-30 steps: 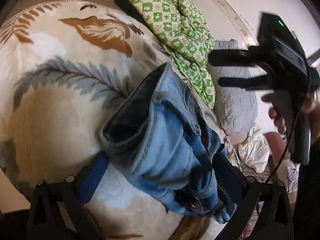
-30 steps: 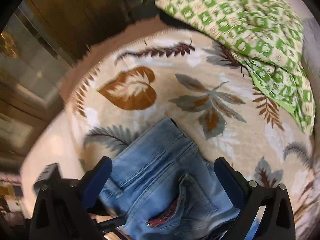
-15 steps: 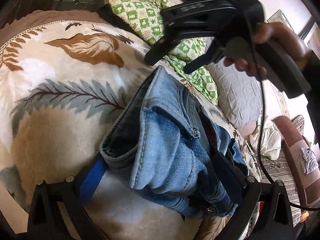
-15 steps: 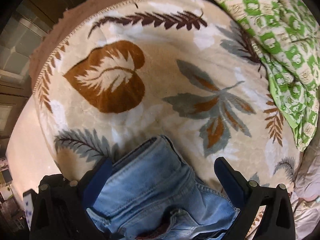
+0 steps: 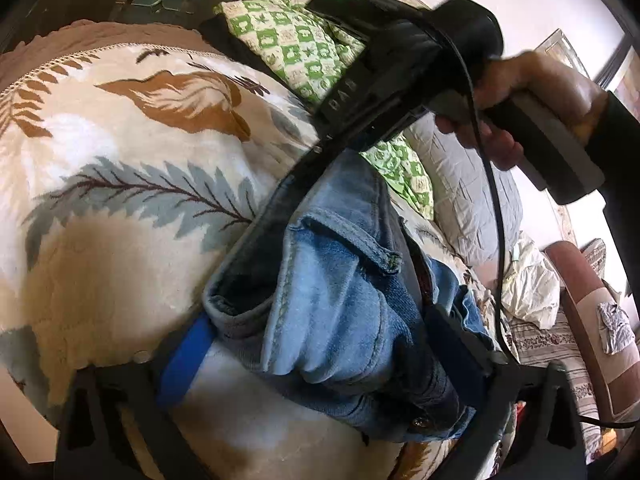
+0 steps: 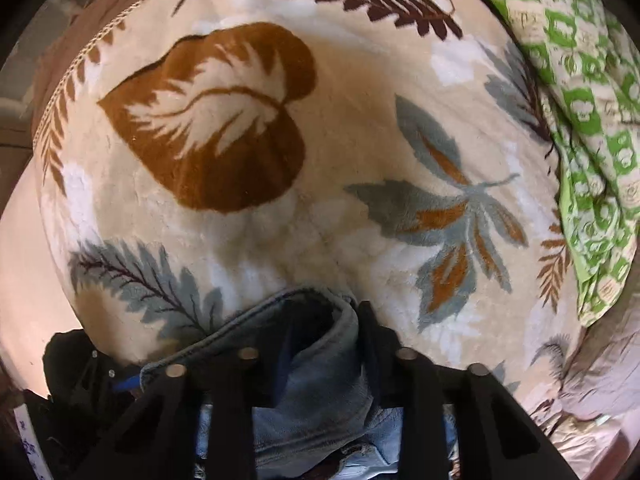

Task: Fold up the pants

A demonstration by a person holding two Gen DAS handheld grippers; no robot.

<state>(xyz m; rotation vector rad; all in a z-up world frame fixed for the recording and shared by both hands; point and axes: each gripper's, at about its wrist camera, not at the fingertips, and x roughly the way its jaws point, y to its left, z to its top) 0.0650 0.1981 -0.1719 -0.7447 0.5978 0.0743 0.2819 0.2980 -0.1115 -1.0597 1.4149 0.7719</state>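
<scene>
The pants (image 5: 340,304), a bunched pair of blue jeans, are seen lying on the leaf-patterned blanket (image 5: 120,184) of the bed, away from the blanket's corded edge and short of the green checked quilt (image 5: 296,48) heaped at the far side. The left gripper (image 5: 316,340) is set wide around the near bundle of denim, its blue-padded fingers (image 5: 184,352) straddling the folded waistband; whether the cloth is pressed or merely bracketed cannot be told, but the spread looks meant to steady the stack while the other end is worked. The right gripper (image 6: 320,336) is brought down on the far end of the jeans, and its fingers are drawn narrow with a rolled denim edge (image 6: 332,320) pinched between them. In the left view that gripper is seen held in the right hand (image 5: 520,104), angled down onto the top of the pile. The grip at the edge is judged to be for lifting that end and laying it over. The fold appears partly made; a slipping layer is the likely risk, since the denim is thick and bunched.
</scene>
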